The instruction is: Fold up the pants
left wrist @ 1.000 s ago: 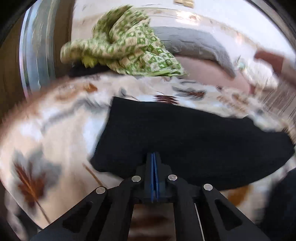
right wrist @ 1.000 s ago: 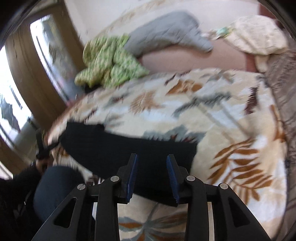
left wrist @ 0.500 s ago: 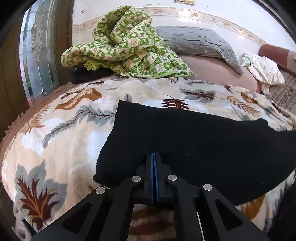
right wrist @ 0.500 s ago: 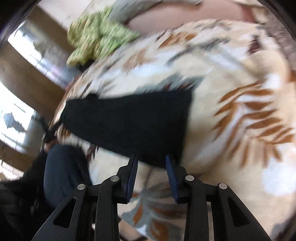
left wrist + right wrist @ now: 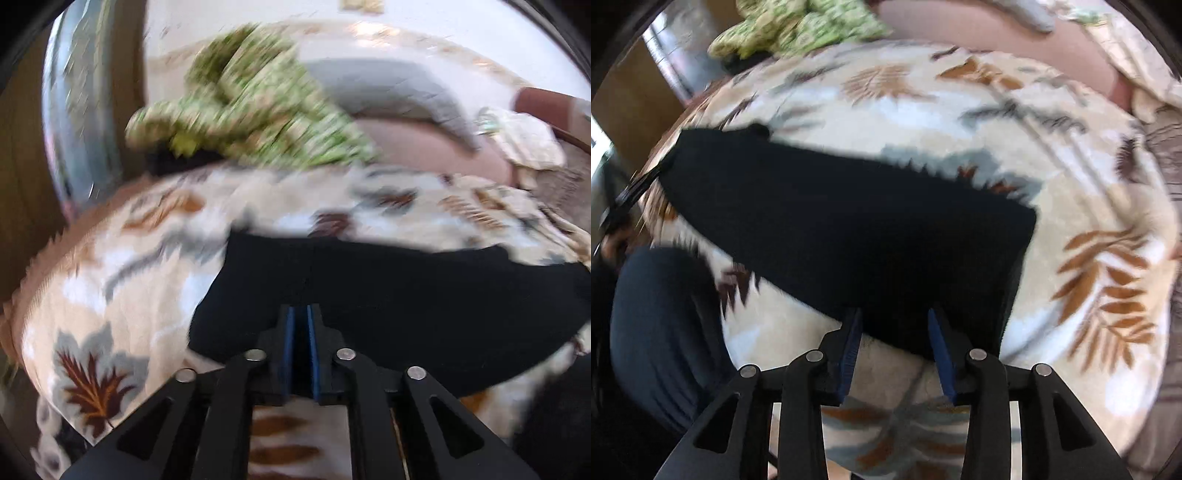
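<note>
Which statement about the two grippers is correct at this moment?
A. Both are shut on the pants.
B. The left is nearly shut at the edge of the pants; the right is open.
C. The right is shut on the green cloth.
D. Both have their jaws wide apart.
B: the left gripper shows only a thin slit between its blue pads at the near edge of the black pants, while the right gripper has a wide gap with nothing pinched.

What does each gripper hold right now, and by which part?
The left gripper pinches the black pants at their near edge. The right gripper is open, holding nothing, with its fingers straddling the pants' near edge.
</note>
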Demonstrator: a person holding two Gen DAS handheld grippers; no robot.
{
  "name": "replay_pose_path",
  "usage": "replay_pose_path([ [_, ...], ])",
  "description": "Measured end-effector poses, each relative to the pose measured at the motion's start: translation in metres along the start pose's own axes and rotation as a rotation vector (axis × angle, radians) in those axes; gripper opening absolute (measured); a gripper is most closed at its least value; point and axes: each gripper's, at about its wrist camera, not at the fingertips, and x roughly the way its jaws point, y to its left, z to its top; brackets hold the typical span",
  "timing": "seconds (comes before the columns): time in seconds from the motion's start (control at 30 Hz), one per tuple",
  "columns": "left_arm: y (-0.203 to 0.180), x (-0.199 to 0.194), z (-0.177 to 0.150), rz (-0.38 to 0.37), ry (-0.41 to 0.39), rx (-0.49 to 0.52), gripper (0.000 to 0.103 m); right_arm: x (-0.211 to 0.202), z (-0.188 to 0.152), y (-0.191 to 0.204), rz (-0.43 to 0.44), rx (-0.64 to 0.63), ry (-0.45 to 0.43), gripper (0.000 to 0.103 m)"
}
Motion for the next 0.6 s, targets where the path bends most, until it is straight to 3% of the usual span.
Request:
replay_pose_path([
  [0.1, -0.050, -0.019, 0.017, -0.162, -0.060, 0.077, 0.033, -0.006, 0.026, 0.043, 0.047, -0.056, -0.115, 0.051],
  [0.2, -0.103, 0.003, 0.023, -0.337, 0.053, 0.140, 0.032, 0.015, 0.058, 0.114, 0.090, -0.226, -0.152, 0.051],
  [0.3, -0.136, 0.035, 0.003, -0.300, 0.240, 0.235, 0.020, 0.050, 0.082, 0.166, 0.074, -0.301, -0.076, 0.049],
  [0.33, -0.135, 0.036, -0.002, -0.297, 0.251, 0.243, 0.021, 0.068, 0.080, 0.180, 0.080, -0.335, 0.044, 0.053],
  [0.37, -0.129, 0.030, -0.008, -0.307, 0.234, 0.243, 0.021, 0.077, 0.075, 0.188, 0.071, -0.372, 0.117, 0.050],
  [0.5, -0.106, 0.016, -0.017, -0.352, 0.252, 0.239, 0.020, 0.071, 0.079, 0.172, 0.192, -0.339, 0.218, 0.053],
  [0.6, -0.088, 0.011, -0.015, -0.404, 0.248, 0.196, 0.019, 0.063, 0.091, 0.159, 0.221, -0.286, 0.175, 0.053],
])
